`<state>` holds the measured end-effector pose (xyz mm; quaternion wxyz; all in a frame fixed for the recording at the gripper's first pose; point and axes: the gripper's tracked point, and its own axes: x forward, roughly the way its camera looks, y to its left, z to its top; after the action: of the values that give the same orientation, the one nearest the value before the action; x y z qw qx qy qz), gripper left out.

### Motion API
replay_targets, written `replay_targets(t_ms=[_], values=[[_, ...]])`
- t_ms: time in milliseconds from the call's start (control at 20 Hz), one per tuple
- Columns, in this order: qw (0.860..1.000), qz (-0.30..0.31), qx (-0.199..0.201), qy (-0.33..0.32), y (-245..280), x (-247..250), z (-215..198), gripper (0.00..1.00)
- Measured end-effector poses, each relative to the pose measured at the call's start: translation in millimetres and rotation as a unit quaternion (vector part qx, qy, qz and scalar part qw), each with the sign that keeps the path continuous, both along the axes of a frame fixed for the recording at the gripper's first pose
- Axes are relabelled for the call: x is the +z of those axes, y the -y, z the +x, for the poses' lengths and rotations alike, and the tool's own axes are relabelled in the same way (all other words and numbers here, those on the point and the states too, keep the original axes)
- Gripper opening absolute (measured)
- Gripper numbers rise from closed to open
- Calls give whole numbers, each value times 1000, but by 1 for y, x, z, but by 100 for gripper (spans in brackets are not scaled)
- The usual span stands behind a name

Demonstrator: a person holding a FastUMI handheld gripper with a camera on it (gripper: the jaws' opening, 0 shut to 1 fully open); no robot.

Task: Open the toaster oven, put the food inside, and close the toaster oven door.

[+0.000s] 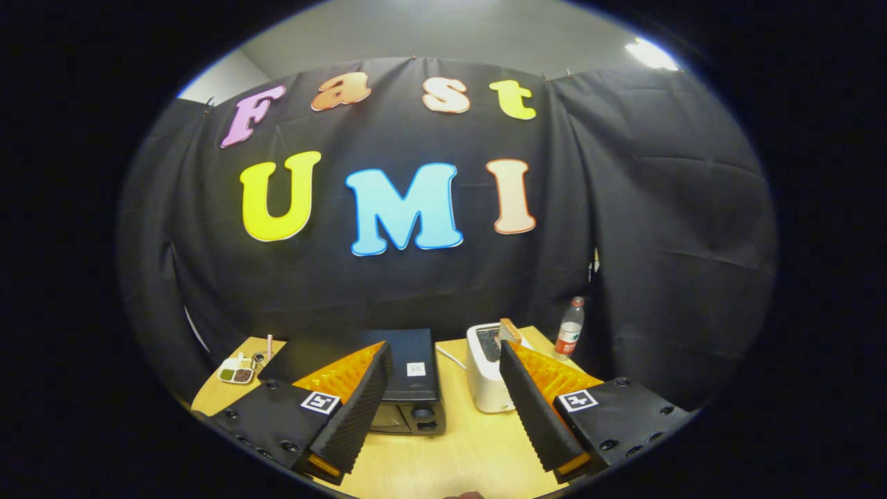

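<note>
Claw (443,360) spread wide, empty; toaster oven (405,388) just ahead, door closed.

Open lane between fingers, appliances flank it

Gripper (443,409) fingers spread wide, holding nothing, above bare table (461,450). Toaster oven (409,388) blocks ahead on the left, white toaster (485,378) on the right; narrow wood gap between them. Bottle (569,327) at far right corner, small dish (237,372) far left.

I count one black toaster oven (409,378), one white toaster (485,378), one bottle (569,327), and one little snack tray (237,373).
</note>
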<state>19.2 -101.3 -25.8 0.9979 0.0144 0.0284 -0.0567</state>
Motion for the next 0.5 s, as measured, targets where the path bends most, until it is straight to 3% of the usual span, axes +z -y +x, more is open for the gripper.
replay_targets(t_ms=[500], values=[[999,-12,-22,28,39,0,-57,98]])
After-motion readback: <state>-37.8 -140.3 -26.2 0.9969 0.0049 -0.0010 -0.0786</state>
